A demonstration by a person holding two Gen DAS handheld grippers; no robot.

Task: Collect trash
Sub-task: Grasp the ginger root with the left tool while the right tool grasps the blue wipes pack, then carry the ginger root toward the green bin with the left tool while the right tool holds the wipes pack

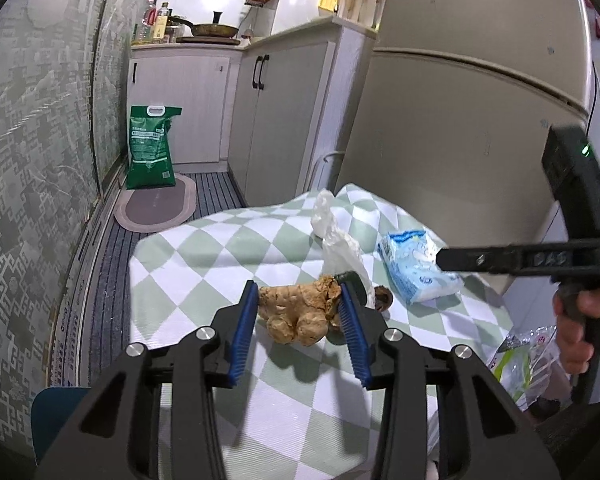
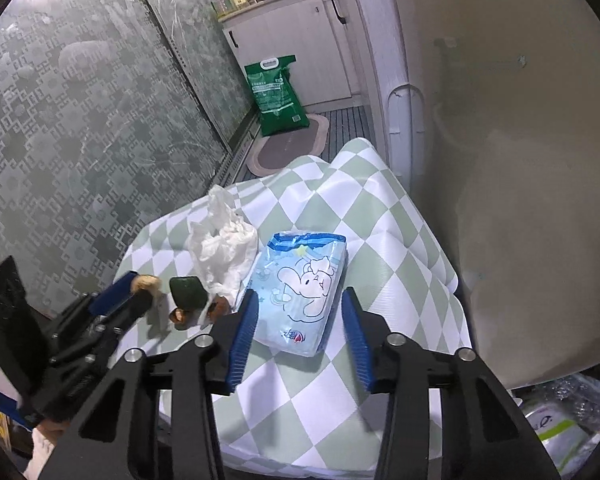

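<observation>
A knobbly ginger root (image 1: pixel 300 314) sits between the blue pads of my left gripper (image 1: pixel 298 294), which is shut on it just above the green-and-white checked cloth (image 1: pixel 204 248). The same gripper (image 2: pixel 142 286) shows at the left of the right wrist view. A light blue tissue pack (image 2: pixel 300 292) with a cartoon elephant lies flat on the cloth. My right gripper (image 2: pixel 299 298) straddles it, its left pad at the pack's edge, with a thin gap at the right pad. Crumpled white plastic (image 2: pixel 224 244), a dark green scrap (image 2: pixel 188 292) and brown shell bits (image 2: pixel 180 316) lie between the two.
A beige fridge (image 1: pixel 460 100) stands close on the right. A clear bag (image 1: pixel 520 364) holding wrappers hangs by the table's right edge, near a person's hand (image 1: pixel 580 328). Beyond the table are a green sack (image 1: pixel 150 148), an oval mat (image 1: pixel 156 208) and white cabinets (image 1: pixel 276 120).
</observation>
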